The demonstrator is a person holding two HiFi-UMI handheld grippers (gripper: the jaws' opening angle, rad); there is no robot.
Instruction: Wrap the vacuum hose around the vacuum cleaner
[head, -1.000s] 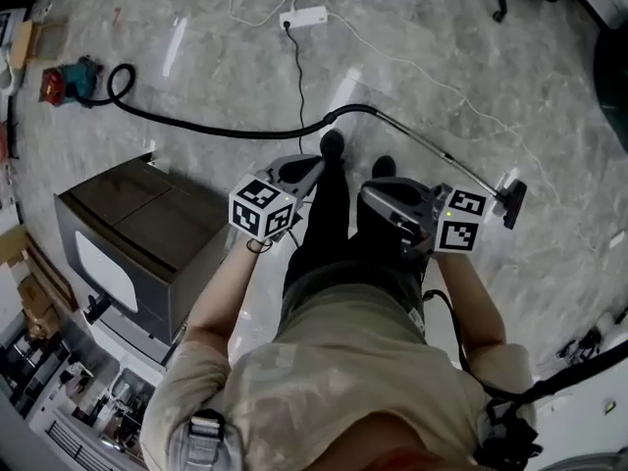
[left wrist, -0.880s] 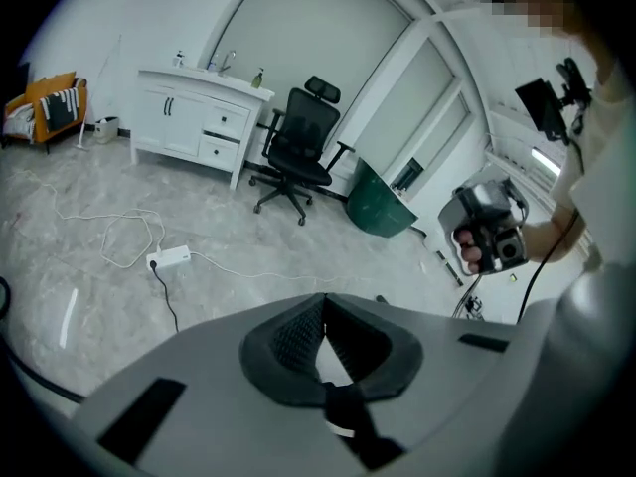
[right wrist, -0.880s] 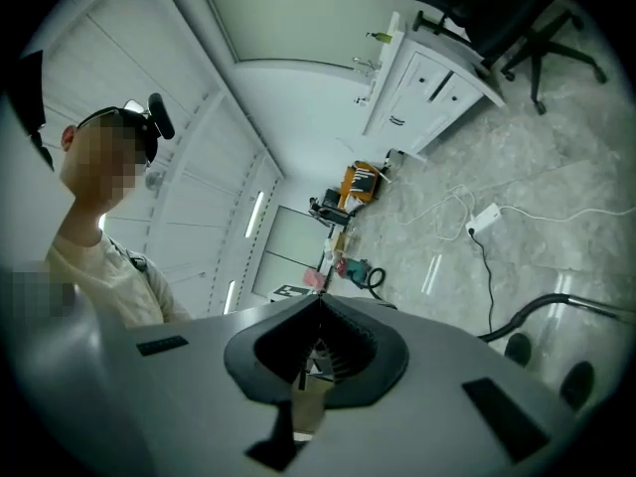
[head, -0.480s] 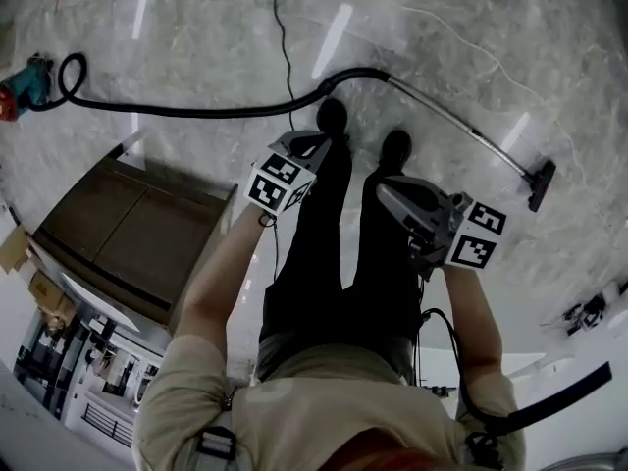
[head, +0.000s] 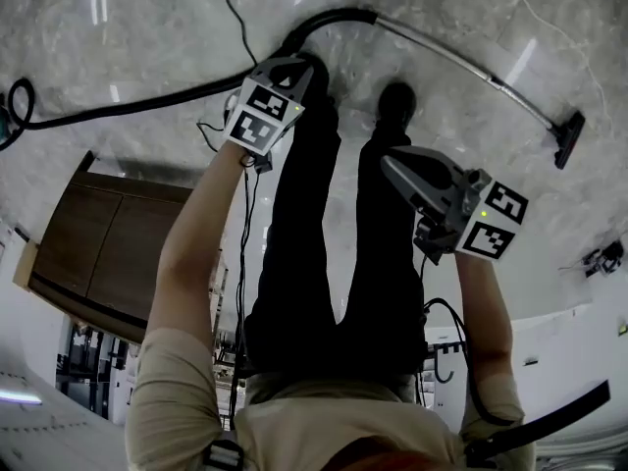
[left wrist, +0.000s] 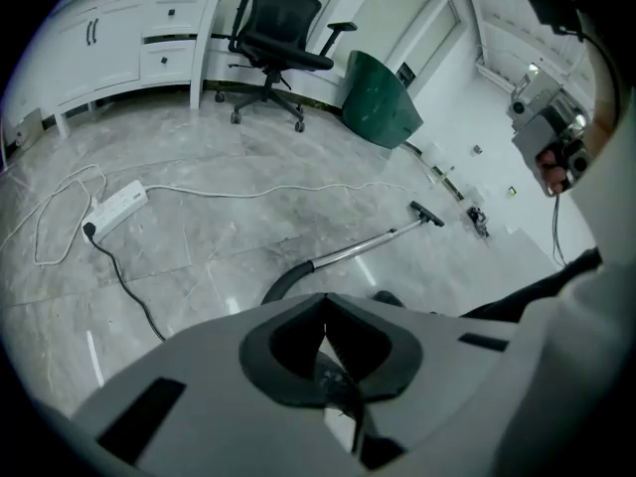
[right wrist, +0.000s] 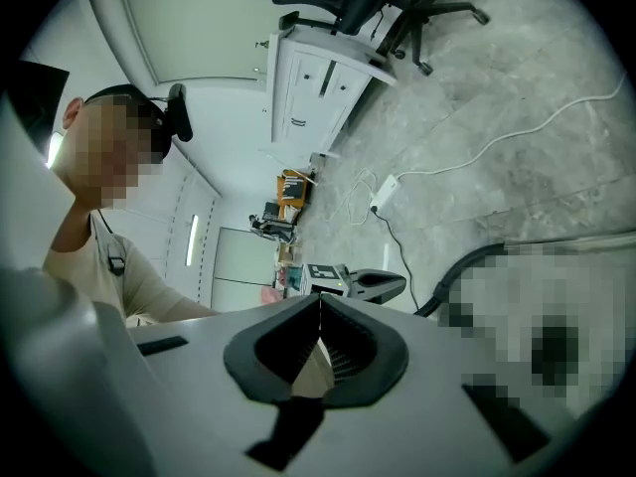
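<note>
The black vacuum hose (head: 147,101) runs across the floor from a loop at the left edge to the person's shoes, where it joins a metal wand (head: 461,62) that ends in a floor nozzle (head: 569,140). The cleaner body is all but cut off at the left edge. My left gripper (head: 302,65) is held out above the hose bend, shut and empty. Lower down on the right, my right gripper (head: 389,161) is shut and empty too. The left gripper view shows the shut tips (left wrist: 325,298) over the hose (left wrist: 286,281), wand and nozzle (left wrist: 429,214). The right gripper (right wrist: 320,302) looks towards the left gripper (right wrist: 363,284).
A brown cabinet (head: 108,243) stands at the left beside the person. A power strip (left wrist: 114,205) with white cable lies on the marble floor. A black office chair (left wrist: 283,43), white cupboards and a green panel (left wrist: 383,112) stand at the far side.
The head view has tipped downward, so the hose, wand and cabinet have shifted up and left in frame. The left gripper has reached forward above the hose bend. Both grippers stay shut.
</note>
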